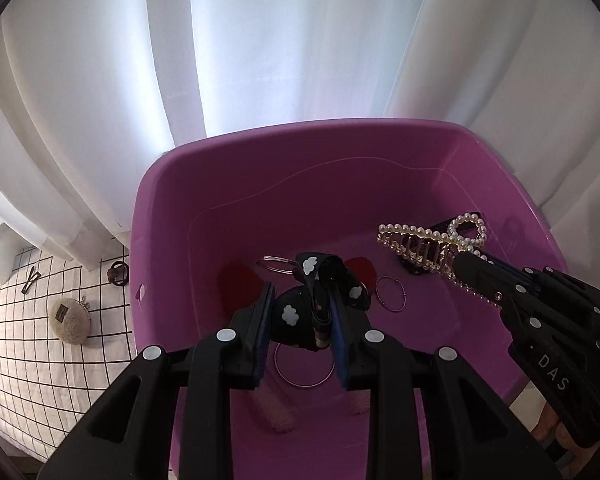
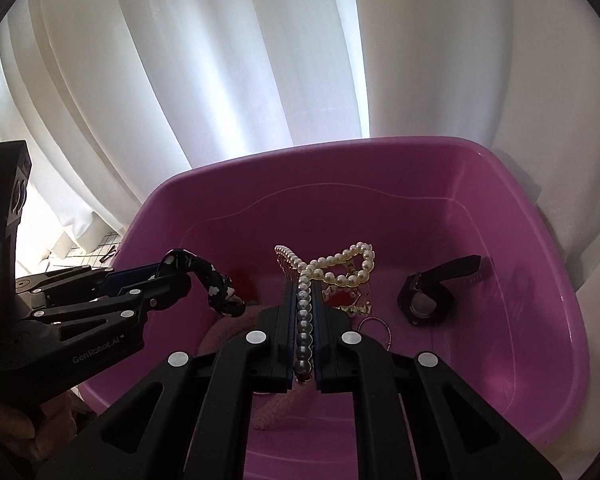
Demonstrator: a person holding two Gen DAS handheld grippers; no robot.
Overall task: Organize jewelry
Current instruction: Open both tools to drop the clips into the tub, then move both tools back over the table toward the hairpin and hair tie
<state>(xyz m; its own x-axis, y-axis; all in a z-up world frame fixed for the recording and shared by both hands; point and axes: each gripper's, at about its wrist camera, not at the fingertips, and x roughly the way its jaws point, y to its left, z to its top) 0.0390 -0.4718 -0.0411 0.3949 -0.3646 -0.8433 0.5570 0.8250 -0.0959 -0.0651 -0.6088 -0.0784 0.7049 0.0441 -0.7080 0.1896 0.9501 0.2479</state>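
Note:
Both grippers hang over a purple tub (image 1: 340, 184) (image 2: 380, 184). My left gripper (image 1: 301, 296) (image 2: 180, 276) is shut on a black bow with white cloud prints (image 1: 290, 314) (image 2: 220, 292), which droops just above the tub floor. My right gripper (image 2: 305, 286) (image 1: 460, 262) is shut on a pearl-edged hair claw (image 2: 340, 268) (image 1: 428, 240), held over the tub's right half. Thin metal hoops (image 1: 390, 294) lie on the tub floor beneath the bow, along with red patches partly hidden by it.
A black watch (image 2: 424, 300) lies at the tub's right side. Left of the tub, on a grid-pattern cloth (image 1: 20, 340), sit a beige round pouch (image 1: 68, 320), a brown hair claw (image 1: 118, 272) and a dark hairpin (image 1: 30, 278). White curtains (image 1: 260, 60) hang close behind.

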